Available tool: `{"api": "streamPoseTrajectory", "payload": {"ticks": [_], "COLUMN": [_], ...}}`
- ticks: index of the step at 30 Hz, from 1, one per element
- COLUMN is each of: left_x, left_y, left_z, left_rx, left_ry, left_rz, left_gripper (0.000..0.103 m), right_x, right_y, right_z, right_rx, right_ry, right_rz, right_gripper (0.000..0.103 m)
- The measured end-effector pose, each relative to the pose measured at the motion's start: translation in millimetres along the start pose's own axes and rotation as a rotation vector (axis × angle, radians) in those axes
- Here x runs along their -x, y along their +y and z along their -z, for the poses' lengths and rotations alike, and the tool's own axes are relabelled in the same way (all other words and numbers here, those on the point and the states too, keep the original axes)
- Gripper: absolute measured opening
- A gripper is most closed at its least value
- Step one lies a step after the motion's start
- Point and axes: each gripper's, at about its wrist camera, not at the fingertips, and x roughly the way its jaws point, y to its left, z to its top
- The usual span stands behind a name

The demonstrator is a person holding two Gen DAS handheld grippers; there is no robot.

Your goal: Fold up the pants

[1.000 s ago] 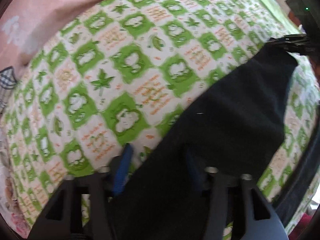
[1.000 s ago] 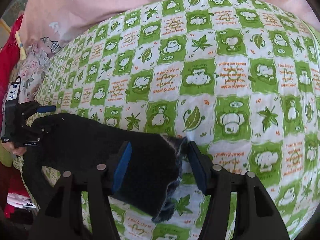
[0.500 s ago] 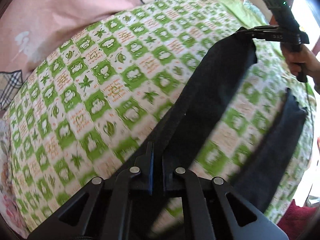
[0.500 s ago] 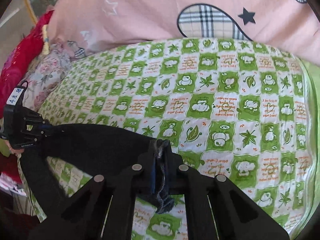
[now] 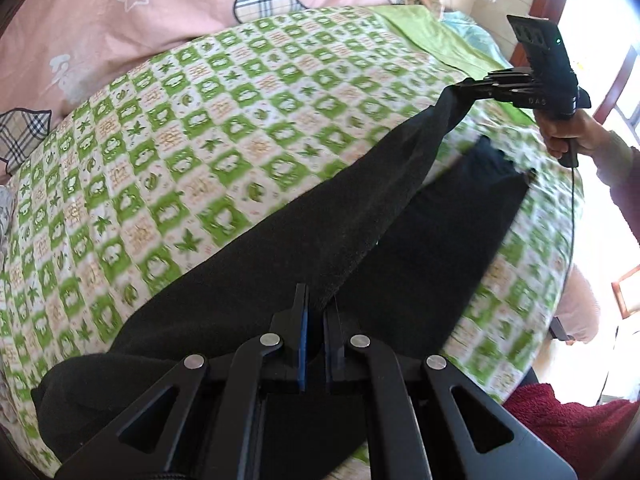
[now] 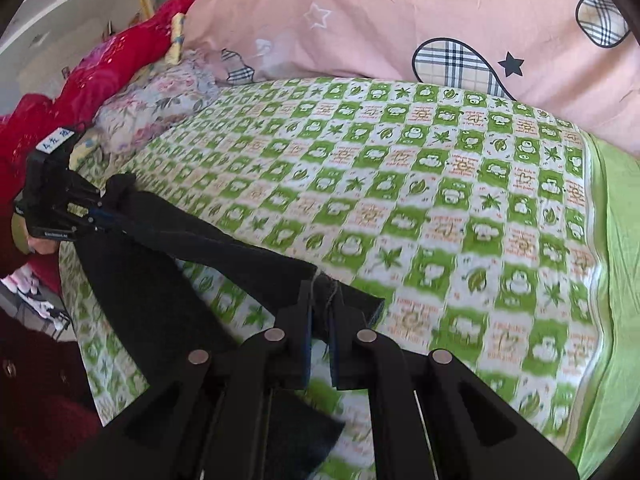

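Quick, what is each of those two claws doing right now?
Left gripper: shut on the black pants.
Right gripper: shut on the pants' other end.

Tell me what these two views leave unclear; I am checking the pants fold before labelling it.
- Left wrist view: the pants' waist end runs off the bottom edge behind the left tool.
- Left wrist view: the green checked cover near the pants is motion-blurred; its print is unreadable.
- Right wrist view: the lower leg is hidden under the right tool.
- Right wrist view: the white label on the far tool is too small to read.
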Motion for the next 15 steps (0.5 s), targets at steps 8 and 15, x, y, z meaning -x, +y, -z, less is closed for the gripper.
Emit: {"api": "streamPoseTrajectory", "payload": {"ticks": [8,15], "left_x": [17.7,-9.7], "left_y": [-33.9,-55.7], "left_z": [24.6,54.1], "left_rx": [-0.025,-0.043], "left_ry": [-0.034,0.028], "left_rz": [-0.002,0.013], "left_gripper": [0.003,0.004], "right_x": [34.8,23.3], "right_y": [27.4,34.4], "right_z": [34.6,76.7], "right_rx": [0.040,0.047], "right_ry": [-0.032,0.080], "right_rz": [0.018,0.068], "right_gripper": [0.007,0.007]}}
